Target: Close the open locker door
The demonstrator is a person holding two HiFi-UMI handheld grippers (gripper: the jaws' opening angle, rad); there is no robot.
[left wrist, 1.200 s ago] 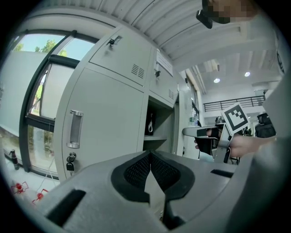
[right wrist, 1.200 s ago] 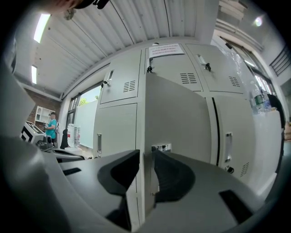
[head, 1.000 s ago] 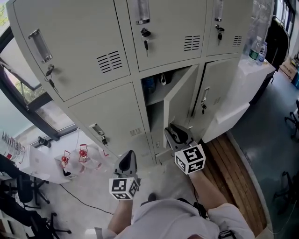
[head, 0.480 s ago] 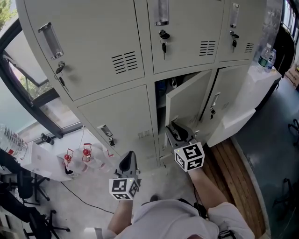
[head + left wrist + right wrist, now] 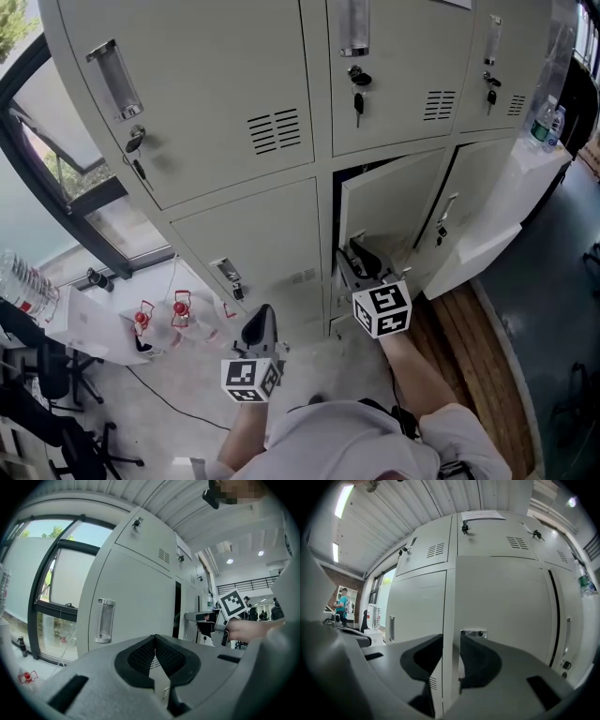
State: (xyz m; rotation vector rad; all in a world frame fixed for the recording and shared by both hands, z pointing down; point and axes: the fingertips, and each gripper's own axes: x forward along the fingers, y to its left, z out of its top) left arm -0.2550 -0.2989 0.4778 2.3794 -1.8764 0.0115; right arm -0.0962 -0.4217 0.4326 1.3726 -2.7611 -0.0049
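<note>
The open locker door [image 5: 389, 211] belongs to the lower middle locker and stands only slightly ajar, with a thin dark gap [image 5: 336, 202] at its left. My right gripper [image 5: 361, 255] is shut on the door's free edge [image 5: 451, 611], low on the door; the edge runs upright between the two pads [image 5: 474, 660]. A handle [image 5: 473, 633] shows just right of that edge. My left gripper [image 5: 260, 323] hangs lower left, in front of the neighbouring closed locker [image 5: 136, 606], apart from it. Its pads [image 5: 154, 639] meet with nothing between them.
Closed lockers with keys in their locks [image 5: 356, 89] fill the wall. A white table [image 5: 89, 323] with red items and bottles stands at the left under a window. A white counter [image 5: 497, 220] with bottles and a wooden floor strip [image 5: 469, 356] lie at the right.
The door has swung toward the cabinet and the dark opening has narrowed to a slit. Both grippers have moved closer to the lockers, the right one staying on the door's edge.
</note>
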